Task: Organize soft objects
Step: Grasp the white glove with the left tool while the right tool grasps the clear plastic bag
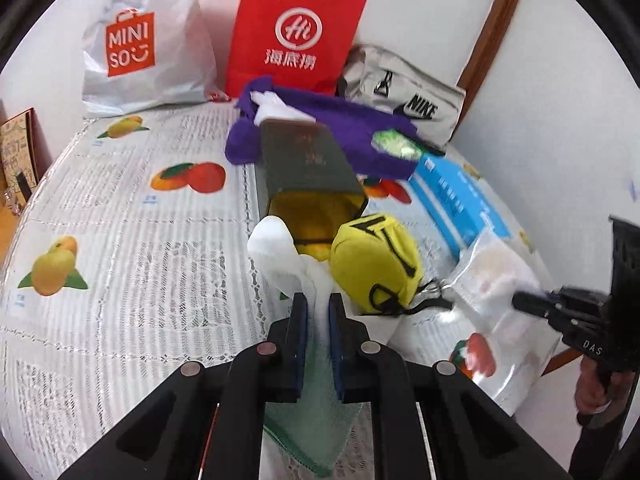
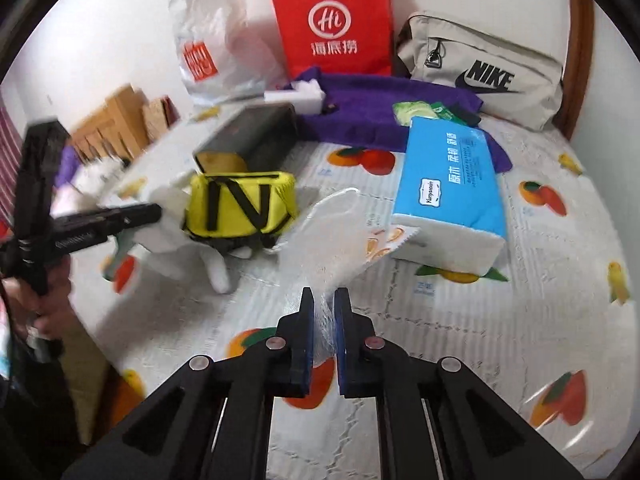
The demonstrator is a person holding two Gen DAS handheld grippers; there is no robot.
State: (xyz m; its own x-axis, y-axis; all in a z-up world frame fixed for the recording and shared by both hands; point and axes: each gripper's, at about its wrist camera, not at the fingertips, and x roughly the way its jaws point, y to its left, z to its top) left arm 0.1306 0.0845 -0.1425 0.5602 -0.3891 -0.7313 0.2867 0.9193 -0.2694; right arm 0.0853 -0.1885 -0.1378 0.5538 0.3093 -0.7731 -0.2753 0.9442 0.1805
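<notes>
Left tongs (image 1: 318, 306) pinch white cloth (image 1: 280, 256); right tongs (image 2: 324, 300) pinch clear bag (image 2: 332, 236). Mid-bagging; next, likely feed cloth into bag mouth.

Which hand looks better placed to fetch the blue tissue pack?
Probably the right gripper: the blue tissue pack lies just ahead of it, though it holds a clear bag. The left gripper, pinching white cloth, has the yellow pouch between.

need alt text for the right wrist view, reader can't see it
The right gripper pinches a clear plastic bag above a fruit-print tablecloth. Ahead lie a yellow pouch and a blue tissue pack; the left gripper reaches in from the left.
</notes>
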